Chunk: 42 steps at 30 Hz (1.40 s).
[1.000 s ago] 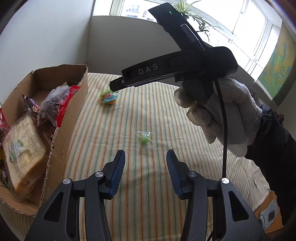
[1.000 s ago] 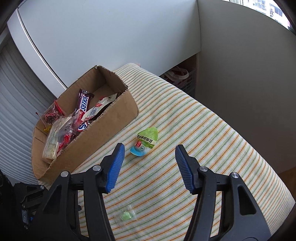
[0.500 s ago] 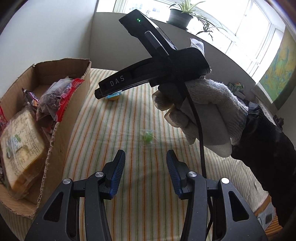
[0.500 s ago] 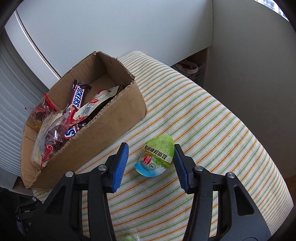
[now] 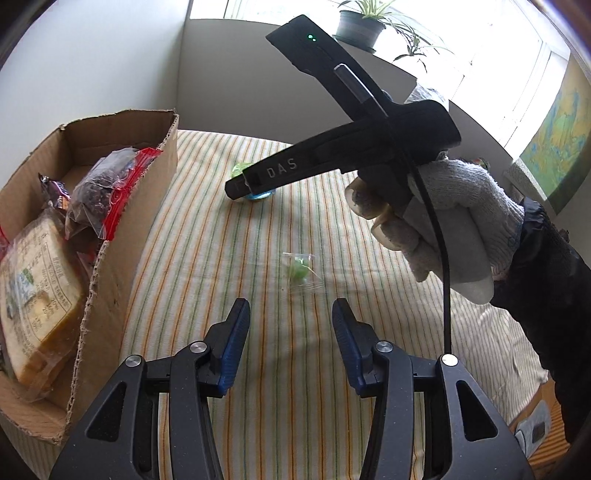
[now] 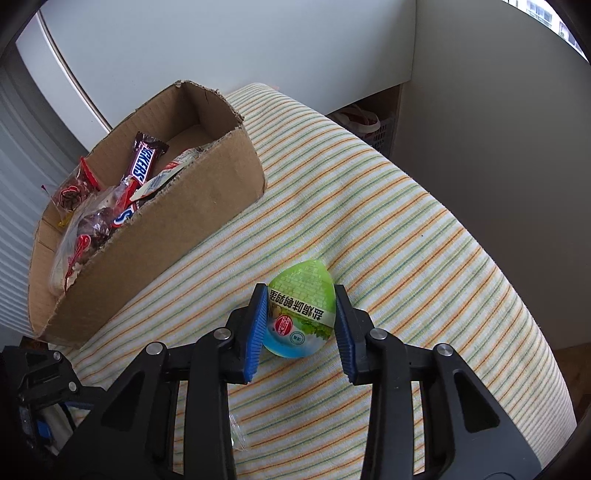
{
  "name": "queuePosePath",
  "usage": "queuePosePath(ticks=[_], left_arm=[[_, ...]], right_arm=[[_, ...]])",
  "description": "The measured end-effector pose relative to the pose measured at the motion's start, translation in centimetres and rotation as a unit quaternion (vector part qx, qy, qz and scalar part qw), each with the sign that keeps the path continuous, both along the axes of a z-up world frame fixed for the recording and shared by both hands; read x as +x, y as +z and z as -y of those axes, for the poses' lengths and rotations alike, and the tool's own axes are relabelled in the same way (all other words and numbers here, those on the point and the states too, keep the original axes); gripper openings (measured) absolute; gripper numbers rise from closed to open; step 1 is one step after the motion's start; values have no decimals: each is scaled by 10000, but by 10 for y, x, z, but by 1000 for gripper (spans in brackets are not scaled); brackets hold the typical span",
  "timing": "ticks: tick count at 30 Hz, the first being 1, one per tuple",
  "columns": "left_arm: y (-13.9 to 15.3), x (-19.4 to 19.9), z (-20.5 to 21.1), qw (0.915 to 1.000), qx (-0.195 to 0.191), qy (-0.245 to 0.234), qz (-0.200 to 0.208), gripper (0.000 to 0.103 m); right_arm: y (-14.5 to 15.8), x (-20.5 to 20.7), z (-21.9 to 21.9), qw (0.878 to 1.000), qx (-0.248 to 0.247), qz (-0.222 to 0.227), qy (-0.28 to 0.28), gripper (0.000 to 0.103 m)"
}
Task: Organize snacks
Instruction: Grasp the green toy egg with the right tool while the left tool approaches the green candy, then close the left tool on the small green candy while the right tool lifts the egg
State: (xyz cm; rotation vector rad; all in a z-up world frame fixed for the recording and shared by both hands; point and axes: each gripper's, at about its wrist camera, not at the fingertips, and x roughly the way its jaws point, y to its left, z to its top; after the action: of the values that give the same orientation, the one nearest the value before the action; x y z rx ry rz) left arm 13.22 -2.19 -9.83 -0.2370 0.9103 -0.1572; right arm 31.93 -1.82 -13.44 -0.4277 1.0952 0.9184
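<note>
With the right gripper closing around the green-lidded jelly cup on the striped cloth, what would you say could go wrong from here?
1. The right gripper has just been closing on the green-lidded jelly cup; the cup is rounded and the pads sit at its sides, so it might squirt out or tilt when lifted.
2. The torn brown cardboard box is already crowded with snacks, so the cup could land on top and roll off.
3. The small clear packet with a green sweet lies flat on the cloth and may be hard to pinch later.

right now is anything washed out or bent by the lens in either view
Left wrist view: the bright window behind the potted plant is blown out to white, and the brown cardboard box bows outward. Right wrist view: evenly lit and sharp; the striped tablecloth curves like a dome, and the corners go dark.
</note>
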Motion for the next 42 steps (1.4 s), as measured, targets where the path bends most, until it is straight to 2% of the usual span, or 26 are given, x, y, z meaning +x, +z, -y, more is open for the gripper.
queuePosePath(ticks=[7, 10, 15, 21, 29, 31, 33, 36, 42], left_arm=[[-5, 10, 9, 9999, 62, -32, -110, 45], [-10, 17, 5, 9998, 27, -67, -170, 45], [-17, 31, 11, 9996, 176, -60, -188, 45], [-21, 43, 20, 9991, 369, -91, -188, 45], [-24, 44, 21, 9980, 621, -33, -98, 29], [-24, 43, 21, 9978, 652, -45, -93, 27], [-24, 45, 21, 9975, 694, -67, -85, 25], [-23, 41, 22, 9975, 695, -109, -85, 23], [-22, 32, 22, 9977, 659, -154, -86, 23]], right_arm=[[3, -16, 50, 9997, -182, -22, -144, 36], [3, -27, 75, 9996, -152, -71, -211, 36], [3, -43, 106, 9994, -111, -30, -312, 36], [5, -50, 118, 9994, -26, 91, -335, 55], [5, -54, 120, 9989, -86, 300, -361, 55], [4, -54, 118, 9986, -130, 348, -383, 54], [4, -56, 117, 9977, -260, 486, -385, 46], [4, -58, 116, 9975, -303, 512, -381, 41], [5, -59, 119, 9971, -306, 493, -493, 40]])
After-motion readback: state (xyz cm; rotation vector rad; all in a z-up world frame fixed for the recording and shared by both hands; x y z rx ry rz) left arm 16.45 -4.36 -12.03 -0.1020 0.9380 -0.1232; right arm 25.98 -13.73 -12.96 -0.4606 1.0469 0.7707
